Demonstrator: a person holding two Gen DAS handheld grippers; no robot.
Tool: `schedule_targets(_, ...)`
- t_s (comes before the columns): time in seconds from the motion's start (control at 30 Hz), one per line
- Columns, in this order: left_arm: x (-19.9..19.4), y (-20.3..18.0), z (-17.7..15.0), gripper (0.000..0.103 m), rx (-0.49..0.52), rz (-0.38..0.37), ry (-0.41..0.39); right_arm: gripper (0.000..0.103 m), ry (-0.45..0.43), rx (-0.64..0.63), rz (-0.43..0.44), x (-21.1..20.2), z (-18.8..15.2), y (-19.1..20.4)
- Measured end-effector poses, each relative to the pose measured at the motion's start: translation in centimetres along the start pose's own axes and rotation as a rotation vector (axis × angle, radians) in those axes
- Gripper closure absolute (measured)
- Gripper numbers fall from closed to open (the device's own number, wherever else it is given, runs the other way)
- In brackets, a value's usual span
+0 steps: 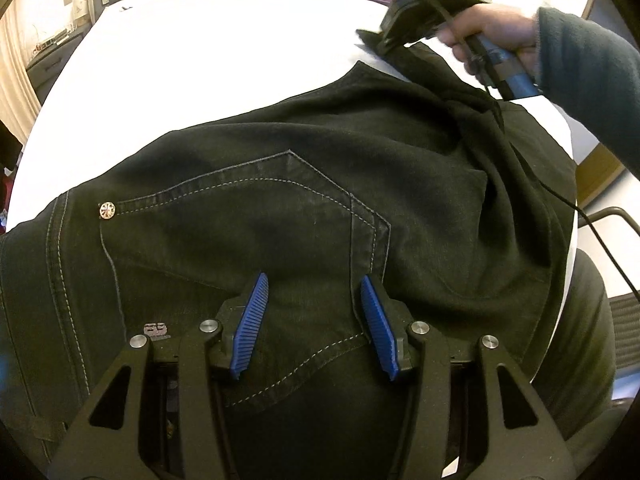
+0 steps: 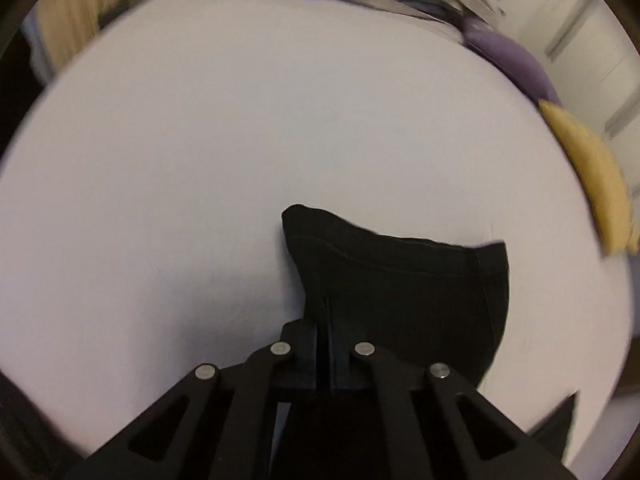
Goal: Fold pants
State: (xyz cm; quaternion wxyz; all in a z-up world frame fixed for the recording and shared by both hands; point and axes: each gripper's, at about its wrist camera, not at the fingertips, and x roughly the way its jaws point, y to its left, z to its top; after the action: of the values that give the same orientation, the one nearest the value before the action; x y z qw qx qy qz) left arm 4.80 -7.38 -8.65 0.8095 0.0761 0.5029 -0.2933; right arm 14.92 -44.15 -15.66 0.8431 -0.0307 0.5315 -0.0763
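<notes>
Black denim pants [image 1: 320, 184] spread on white bed [image 1: 200, 60] | left gripper [image 1: 314, 294] wide apart, hovering over back pocket, holding nothing | right gripper [image 2: 326, 320] clamped on leg hem | risk: thin pinch may slip mid-carry; unpinned seat may drag, skewing fold

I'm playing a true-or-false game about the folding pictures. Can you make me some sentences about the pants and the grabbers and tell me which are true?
1. The pants are black. True.
2. The left gripper is squeezing the pants. False: its blue fingers stand open over the back pocket.
3. The right gripper is shut on a pant leg end. True.
4. The pants lie on a red sheet. False: the sheet is white.
5. A purple cushion lies at the far edge. True.
</notes>
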Motion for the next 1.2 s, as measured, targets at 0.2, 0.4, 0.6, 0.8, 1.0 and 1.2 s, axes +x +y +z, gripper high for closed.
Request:
schedule_targets(0.2,0.5,-1.1,-0.3,0.055,0.001,0.012,0.007,0.1,-0.266,0.259,0.079,-9.8,-3.5,-9.5)
schedule_targets(0.4,0.9,-1.2,0.2,0.055,-0.023,0.027,0.028,0.1,-0.456,0.622,0.108,-15.7,-13.7,-22.1)
schedule_targets(0.6,1.5,-2.1,1.1,0.048,-0.033,0.054,0.06,0.1,-0.375,0.964,0.127,-11.3,-27.1,-28.4)
schedule_targets(0.8,2.0,-2.9,1.8,0.043,-0.028,0.077,0.089,0.1,-0.404,1.189,0.293,-8.2,-33.7,-30.4)
schedule_targets(1.0,2.4,-3.4,2.1,0.042,-0.031,0.094,0.101,0.099,-0.409,1.228,0.342,-7.1,-34.4,-31.4)
schedule_targets(1.2,2.5,-3.5,1.7,0.041,-0.039,0.102,0.099,0.1,-0.511,1.243,0.33,-9.7,-34.9,-31.8)
